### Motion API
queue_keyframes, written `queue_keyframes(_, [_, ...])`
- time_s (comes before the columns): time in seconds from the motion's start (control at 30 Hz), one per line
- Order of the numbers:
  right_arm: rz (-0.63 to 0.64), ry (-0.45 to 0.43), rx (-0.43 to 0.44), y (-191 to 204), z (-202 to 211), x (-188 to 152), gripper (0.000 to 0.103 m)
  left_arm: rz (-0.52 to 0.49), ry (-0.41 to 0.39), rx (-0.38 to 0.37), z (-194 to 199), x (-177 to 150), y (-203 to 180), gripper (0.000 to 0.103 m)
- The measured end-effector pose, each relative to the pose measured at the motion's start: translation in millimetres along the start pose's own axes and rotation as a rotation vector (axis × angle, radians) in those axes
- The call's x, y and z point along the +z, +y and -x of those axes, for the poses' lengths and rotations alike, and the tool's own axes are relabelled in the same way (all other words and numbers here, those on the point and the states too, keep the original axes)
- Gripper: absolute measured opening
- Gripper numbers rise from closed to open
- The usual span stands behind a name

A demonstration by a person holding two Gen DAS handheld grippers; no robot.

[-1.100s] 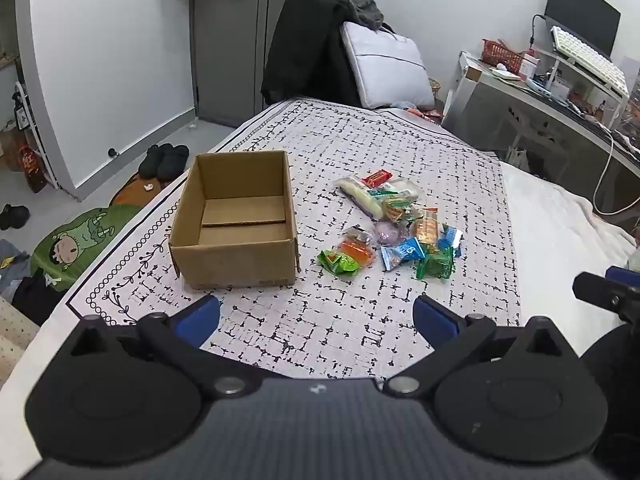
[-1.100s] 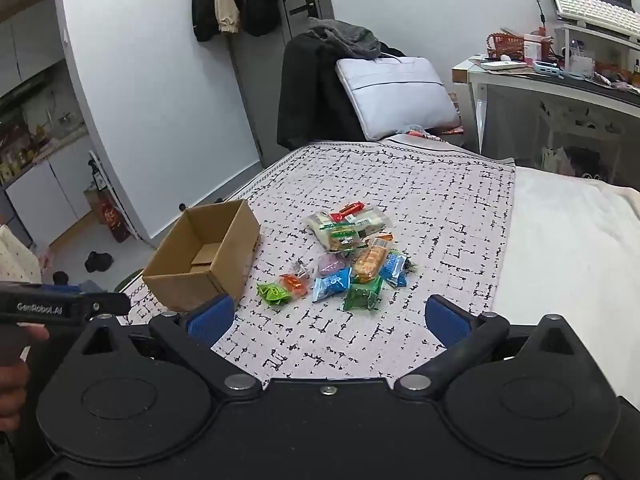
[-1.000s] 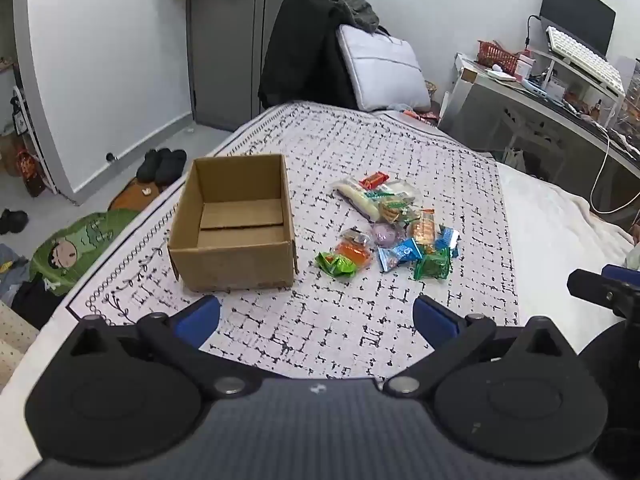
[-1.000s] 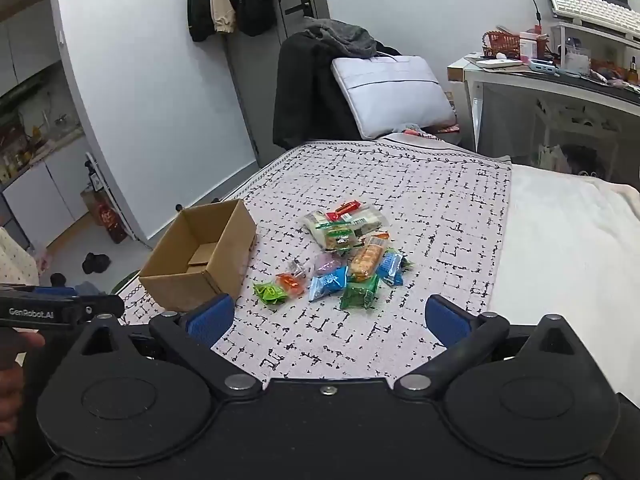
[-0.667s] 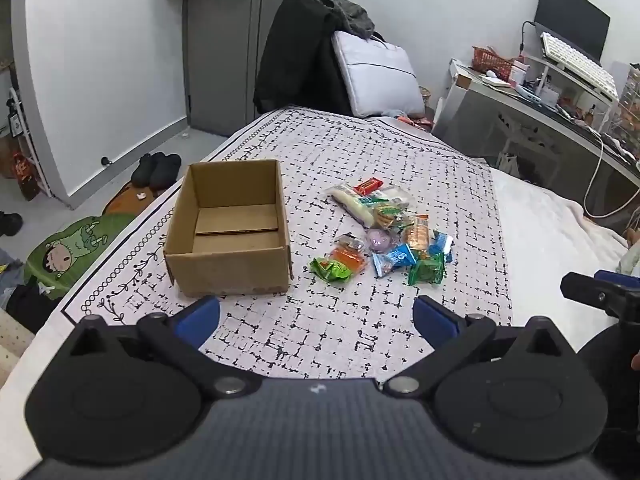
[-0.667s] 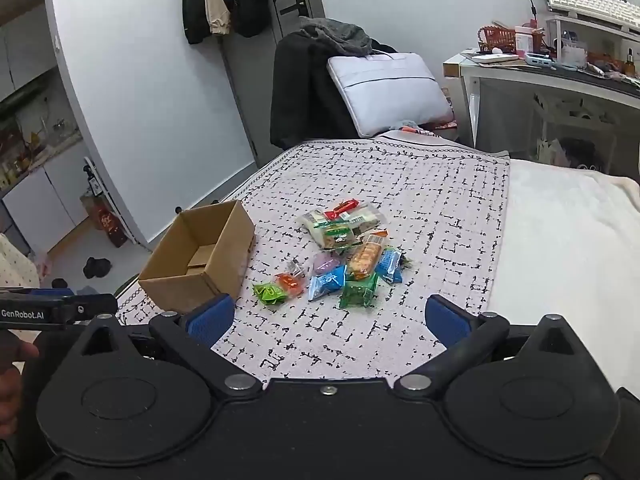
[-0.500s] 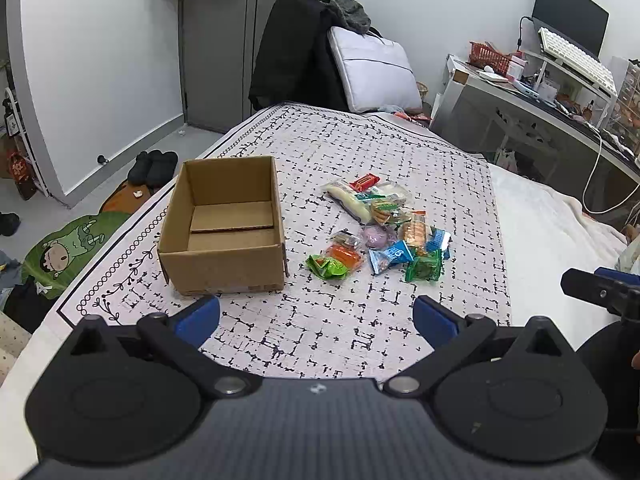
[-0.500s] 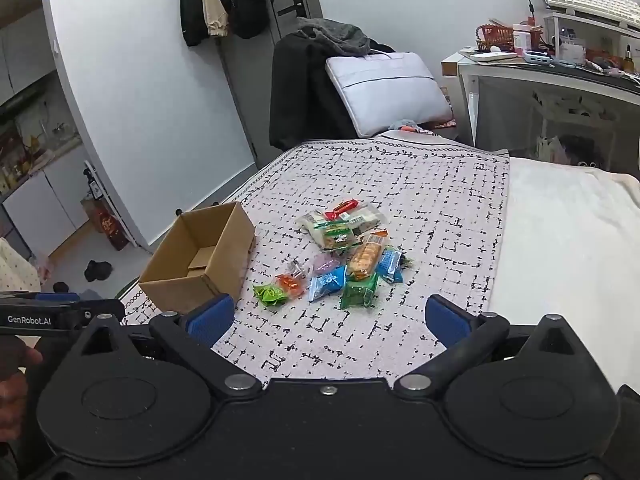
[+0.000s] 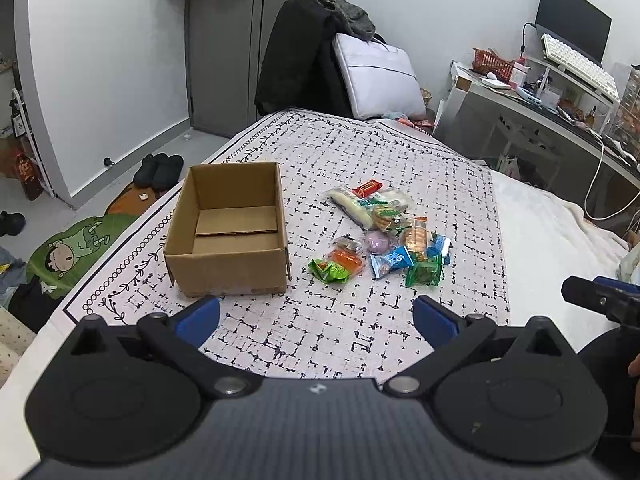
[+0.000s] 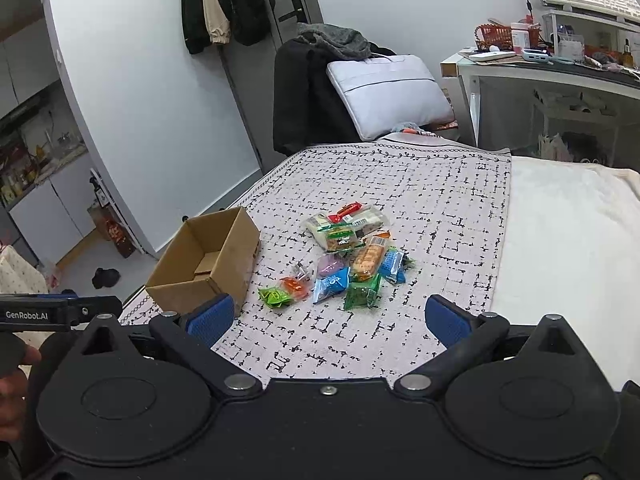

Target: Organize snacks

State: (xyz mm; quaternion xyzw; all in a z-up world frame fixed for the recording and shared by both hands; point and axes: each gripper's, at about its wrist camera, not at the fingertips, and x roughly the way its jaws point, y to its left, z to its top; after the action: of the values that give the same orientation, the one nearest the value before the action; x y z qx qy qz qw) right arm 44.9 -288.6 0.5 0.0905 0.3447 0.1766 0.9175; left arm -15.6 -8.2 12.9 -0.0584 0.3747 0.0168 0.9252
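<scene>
An open, empty cardboard box stands on the patterned bed cover. Right of it lies a pile of several wrapped snacks: green, orange, blue, purple and red packets plus a clear pack. My left gripper hangs open above the near edge of the cover, well short of box and snacks, nothing between its blue pads. My right gripper is also open and holds nothing, a short way in front of the pile. Each gripper's tip shows at the edge of the other view.
A chair with a dark jacket and a grey laptop bag stands at the far end of the bed. A cluttered desk with keyboard and monitor is at the right. Shoes and a green mat lie on the floor at the left.
Both grippers have drifted slightly back and up, so box and snacks sit a little farther off in both views. Both stay open; nothing on the bed has moved.
</scene>
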Motion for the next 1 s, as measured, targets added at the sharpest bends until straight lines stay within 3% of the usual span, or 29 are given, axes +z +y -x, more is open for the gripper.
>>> queue_keyframes(0.6, [0.027,-0.011,-0.009,2.2,1.5,-2.7,0.103,-0.014,0.004,0.056,7.8,-3.3,-4.5,0.102])
queue_keyframes(1.0, [0.028,-0.011,-0.01,0.7,2.0,-2.2,0.103,-0.01,0.006,0.056,4.6,-5.0,-6.6,0.102])
